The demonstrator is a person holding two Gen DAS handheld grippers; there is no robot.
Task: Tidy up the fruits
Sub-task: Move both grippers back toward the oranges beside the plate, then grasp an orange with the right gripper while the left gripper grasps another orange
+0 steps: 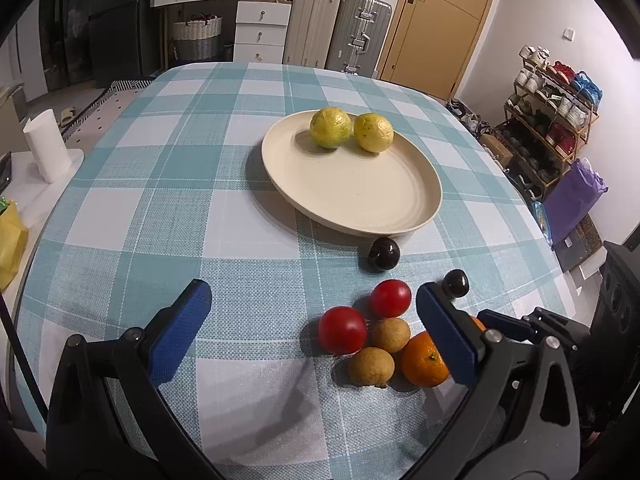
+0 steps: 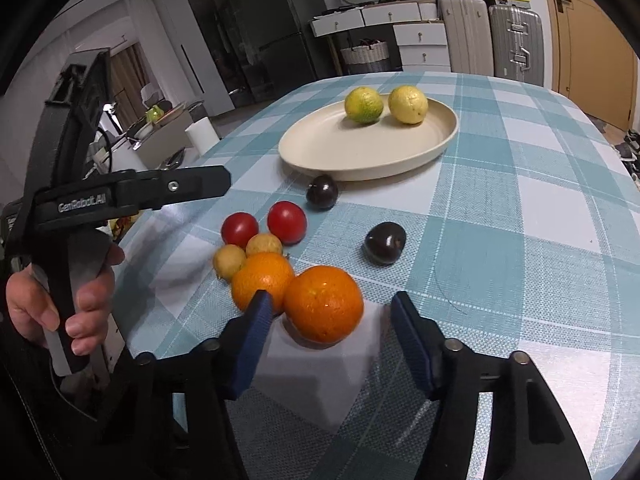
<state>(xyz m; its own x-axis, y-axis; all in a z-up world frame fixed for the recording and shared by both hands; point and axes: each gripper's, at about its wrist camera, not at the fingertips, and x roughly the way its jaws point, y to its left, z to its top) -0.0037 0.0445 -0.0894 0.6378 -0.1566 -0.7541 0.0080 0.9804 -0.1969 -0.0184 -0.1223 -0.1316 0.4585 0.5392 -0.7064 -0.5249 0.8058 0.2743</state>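
Second orange (image 1: 478,322) mostly behind left gripper's jaws

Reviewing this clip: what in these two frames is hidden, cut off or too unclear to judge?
- Left wrist view: the nearer orange is almost wholly hidden behind the left gripper's right finger; only a sliver shows.
- Left wrist view: the right gripper is largely cut off by that finger and the frame edge.
- Right wrist view: the farther orange is partly covered by the blue pad.
- Shoe rack contents: too small to identify.
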